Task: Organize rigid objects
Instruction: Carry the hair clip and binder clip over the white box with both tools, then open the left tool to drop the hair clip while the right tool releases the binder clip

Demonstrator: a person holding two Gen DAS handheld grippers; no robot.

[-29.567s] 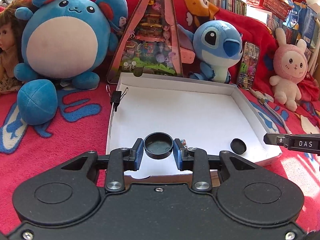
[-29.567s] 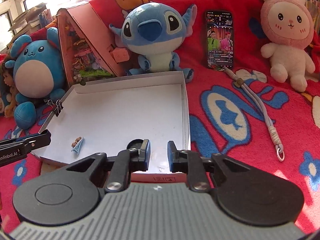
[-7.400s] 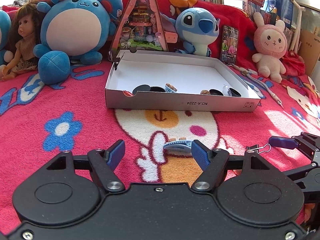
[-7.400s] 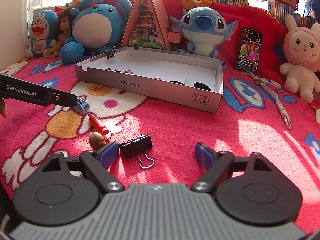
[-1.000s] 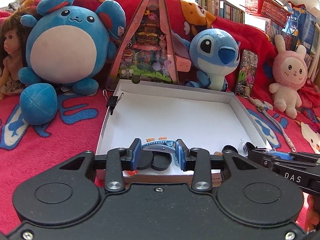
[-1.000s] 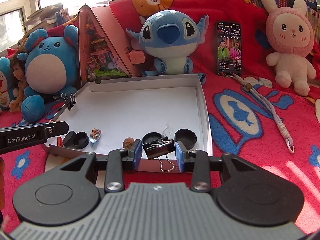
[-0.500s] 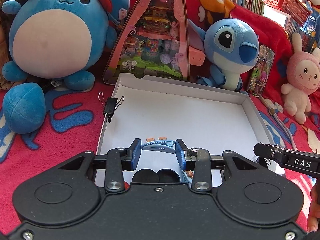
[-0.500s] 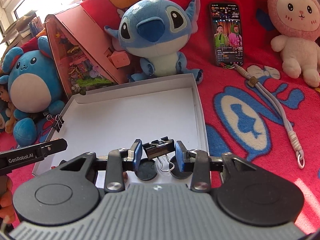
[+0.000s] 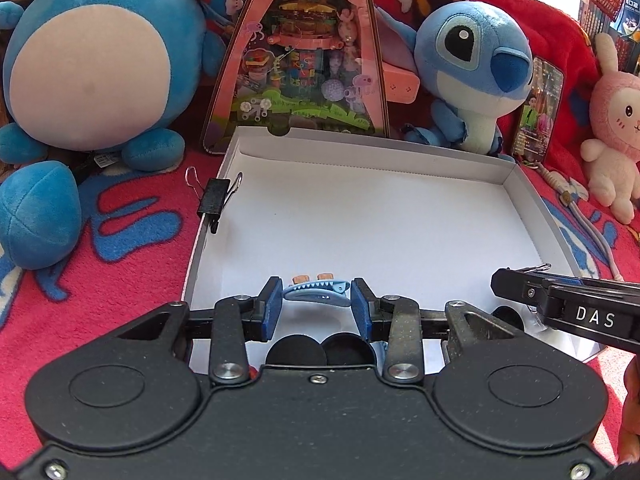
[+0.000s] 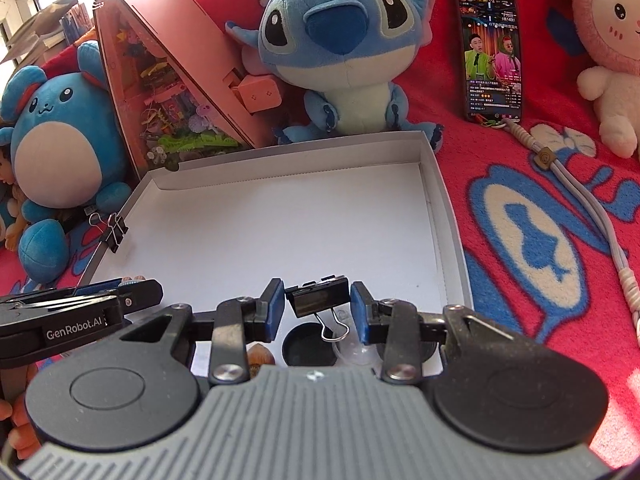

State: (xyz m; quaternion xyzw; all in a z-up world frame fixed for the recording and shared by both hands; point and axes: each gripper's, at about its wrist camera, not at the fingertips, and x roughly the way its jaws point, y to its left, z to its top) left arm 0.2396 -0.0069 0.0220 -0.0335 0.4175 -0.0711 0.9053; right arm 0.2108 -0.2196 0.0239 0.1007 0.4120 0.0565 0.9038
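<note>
Both tongs hang over the near end of the white box [image 9: 360, 220], each carrying one piece to set down. The left tongs [image 9: 316, 306] are pinched narrow on a blue shark-shaped hair clip [image 9: 314, 295], held crosswise at its two ends. The right tongs [image 10: 318, 306] are pinched just as narrow on a black binder clip [image 10: 318, 295], its wire handles dangling below.

To do this well, each piece should go low onto bare white floor before the pads let go, clear of the black caps already lying there, so nothing bounces or stacks. The dangling wire handles could catch a cap if the clip drags sideways.

Counted: two black round caps [image 9: 320, 354] under the left tongs and at least one more [image 10: 308, 346] under the right; a second seems to lie behind its right finger, but that is mostly hidden. Two binder clips: the held one and another [image 9: 214, 200] clamped on the box's left wall. One hair clip is held. One nut-like brown piece [image 10: 260, 358] sits by the caps.
</note>
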